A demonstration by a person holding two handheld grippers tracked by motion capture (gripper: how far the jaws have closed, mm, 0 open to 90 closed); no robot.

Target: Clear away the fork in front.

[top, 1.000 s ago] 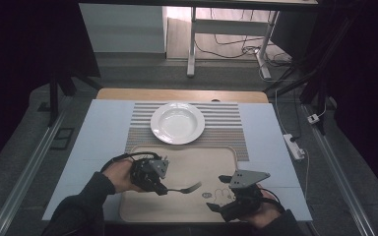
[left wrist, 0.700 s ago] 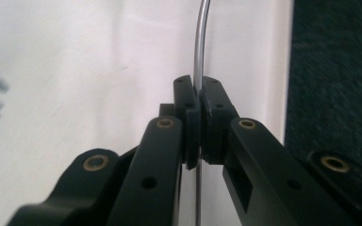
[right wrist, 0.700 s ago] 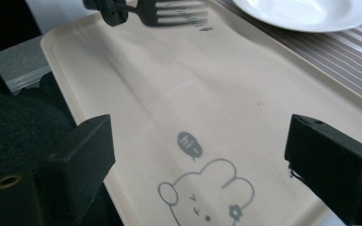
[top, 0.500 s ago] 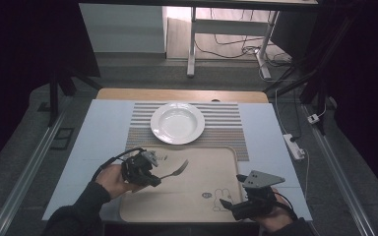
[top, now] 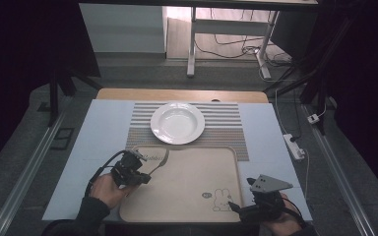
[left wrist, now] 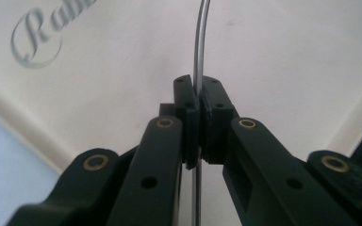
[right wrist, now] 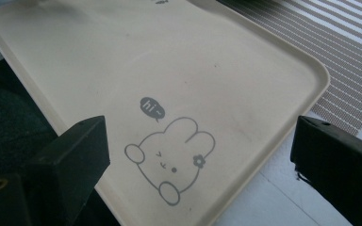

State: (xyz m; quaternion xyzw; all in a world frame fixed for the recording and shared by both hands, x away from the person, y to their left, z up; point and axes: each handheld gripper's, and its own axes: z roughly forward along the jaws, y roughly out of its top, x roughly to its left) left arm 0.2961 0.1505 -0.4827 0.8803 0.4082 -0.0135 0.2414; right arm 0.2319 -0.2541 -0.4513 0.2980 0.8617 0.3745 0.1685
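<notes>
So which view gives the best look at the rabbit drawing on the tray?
The right gripper view: the rabbit drawing sits large and sharp on the tray, with its "hi" bubble readable. The high view shows it small and faint near the tray's near right corner. The left gripper view shows other lettering on the tray instead.

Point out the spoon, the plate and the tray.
spoon (left wrist: 198, 56): left gripper view, on the thin metal handle above the shut claw.
plate (top: 177, 122): high view, on the middle of the white bowl.
tray (right wrist: 245, 94): right gripper view, on bare beige floor right of the rabbit drawing.
</notes>
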